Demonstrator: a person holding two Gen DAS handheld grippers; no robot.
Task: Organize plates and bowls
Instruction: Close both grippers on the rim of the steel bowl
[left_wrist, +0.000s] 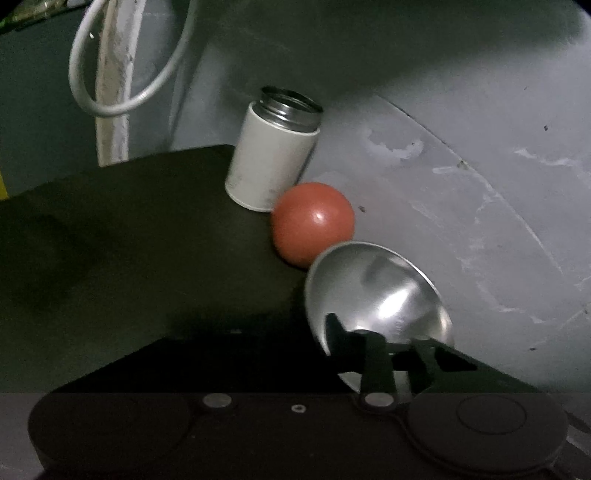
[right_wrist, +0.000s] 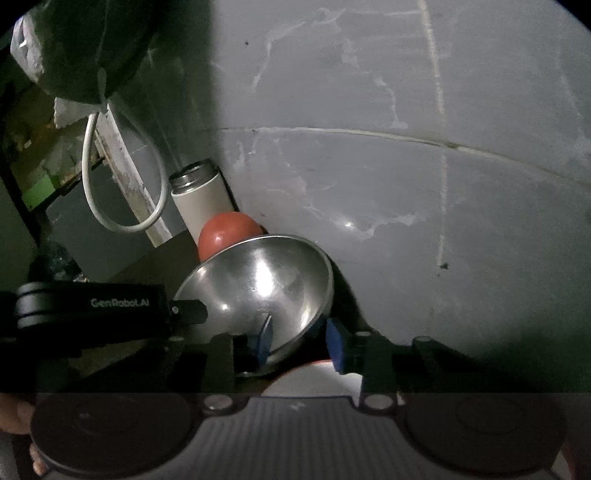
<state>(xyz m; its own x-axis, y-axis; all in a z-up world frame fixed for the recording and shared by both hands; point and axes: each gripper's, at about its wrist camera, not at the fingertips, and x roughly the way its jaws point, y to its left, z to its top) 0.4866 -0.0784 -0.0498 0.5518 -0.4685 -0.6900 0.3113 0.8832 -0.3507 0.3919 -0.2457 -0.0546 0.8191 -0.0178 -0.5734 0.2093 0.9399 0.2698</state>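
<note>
A shiny steel bowl (right_wrist: 258, 284) is tilted on the dark table (left_wrist: 129, 229), by the grey wall. My right gripper (right_wrist: 301, 341) has its blue pads (right_wrist: 265, 338) either side of the bowl's near rim, one inside and one outside, with a gap to the outer pad. The left gripper's black finger (right_wrist: 188, 310) touches the bowl's left rim in the right wrist view. In the left wrist view the bowl (left_wrist: 376, 295) sits at right, with dark fingers (left_wrist: 373, 354) over its near edge; the left gripper's own tips are lost in the dark.
A red tomato-like ball (left_wrist: 312, 223) and an open white metal canister (left_wrist: 271, 153) stand just behind the bowl against the wall. A white cable loop (left_wrist: 122, 74) hangs at the back left. A white round object (right_wrist: 314, 380) lies under the right gripper.
</note>
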